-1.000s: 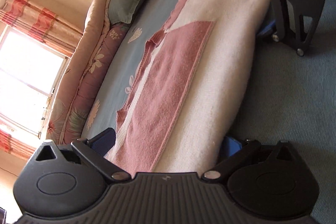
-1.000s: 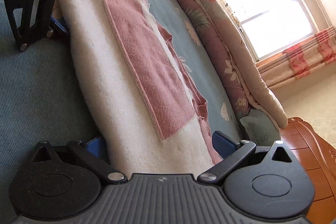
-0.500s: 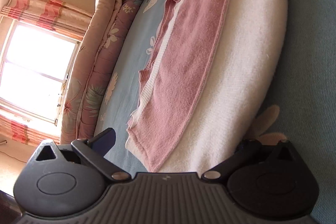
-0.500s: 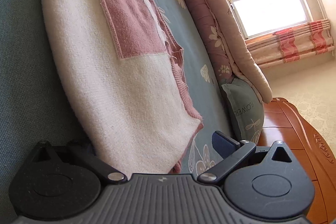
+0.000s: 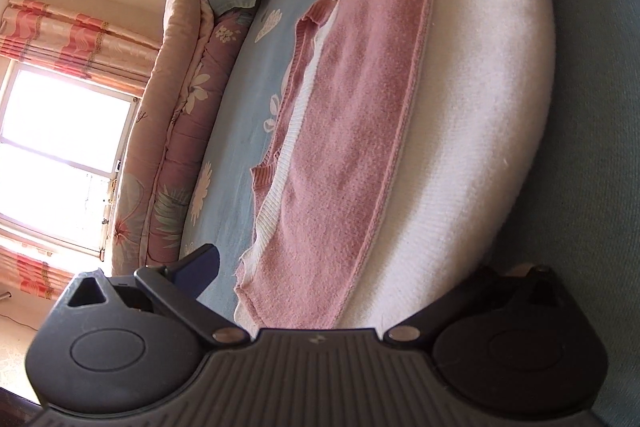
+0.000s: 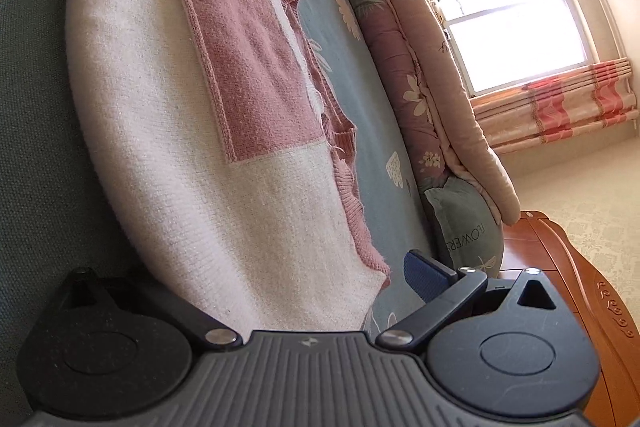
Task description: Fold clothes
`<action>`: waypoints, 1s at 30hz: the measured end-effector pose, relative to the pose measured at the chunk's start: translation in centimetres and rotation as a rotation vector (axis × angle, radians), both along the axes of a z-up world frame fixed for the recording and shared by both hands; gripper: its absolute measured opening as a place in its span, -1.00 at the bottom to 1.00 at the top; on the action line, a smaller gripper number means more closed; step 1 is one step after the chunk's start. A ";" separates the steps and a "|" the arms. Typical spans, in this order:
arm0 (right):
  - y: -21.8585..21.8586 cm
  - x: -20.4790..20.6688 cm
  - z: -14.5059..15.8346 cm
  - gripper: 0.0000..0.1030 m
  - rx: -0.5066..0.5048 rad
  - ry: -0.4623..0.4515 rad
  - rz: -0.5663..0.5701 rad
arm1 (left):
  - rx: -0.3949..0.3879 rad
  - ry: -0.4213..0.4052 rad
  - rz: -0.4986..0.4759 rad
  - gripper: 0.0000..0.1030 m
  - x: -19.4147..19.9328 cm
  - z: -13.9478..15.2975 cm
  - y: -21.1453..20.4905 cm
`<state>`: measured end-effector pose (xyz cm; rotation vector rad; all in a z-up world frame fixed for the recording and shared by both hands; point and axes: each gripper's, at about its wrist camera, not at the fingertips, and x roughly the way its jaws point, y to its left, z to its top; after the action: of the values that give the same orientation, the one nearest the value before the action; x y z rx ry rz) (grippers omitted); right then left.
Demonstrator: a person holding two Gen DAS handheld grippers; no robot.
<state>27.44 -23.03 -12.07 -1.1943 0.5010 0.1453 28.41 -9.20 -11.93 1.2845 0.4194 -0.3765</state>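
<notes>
A folded white-and-pink sweater (image 5: pixel 460 131) lies flat on a blue floral bedsheet (image 5: pixel 240 115), filling the centre of both wrist views. The left gripper (image 5: pixel 352 279), jaws spread wide, straddles its near edge at 6 o'clock; the right gripper (image 6: pixel 256 279) does likewise. A rolled quilt (image 6: pixel 404 39) and a pillow (image 6: pixel 464 223) sit toward 3 o'clock in the right view.

Cream-and-pink sweater (image 5: pixel 460 131); blue floral bedsheet (image 5: pixel 256 75).
</notes>
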 end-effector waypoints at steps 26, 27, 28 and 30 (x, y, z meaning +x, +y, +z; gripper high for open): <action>-0.5 0.6 0.3 1.00 0.074 0.011 -0.043 | -0.147 0.009 0.019 0.98 -0.1 0.4 1.9; -0.4 0.4 0.3 0.97 0.067 0.014 -0.037 | -0.140 0.001 0.016 0.94 -0.3 0.3 1.8; -0.3 0.2 0.2 0.89 0.060 0.018 -0.031 | -0.135 0.000 0.012 0.90 -0.5 0.2 1.7; 0.0 -0.3 0.0 0.70 0.047 0.025 -0.018 | -0.126 0.009 -0.003 0.61 -1.0 0.1 1.5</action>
<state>27.18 -23.05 -12.04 -1.1430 0.5277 0.1562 27.37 -7.71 -11.85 1.1615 0.3956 -0.4048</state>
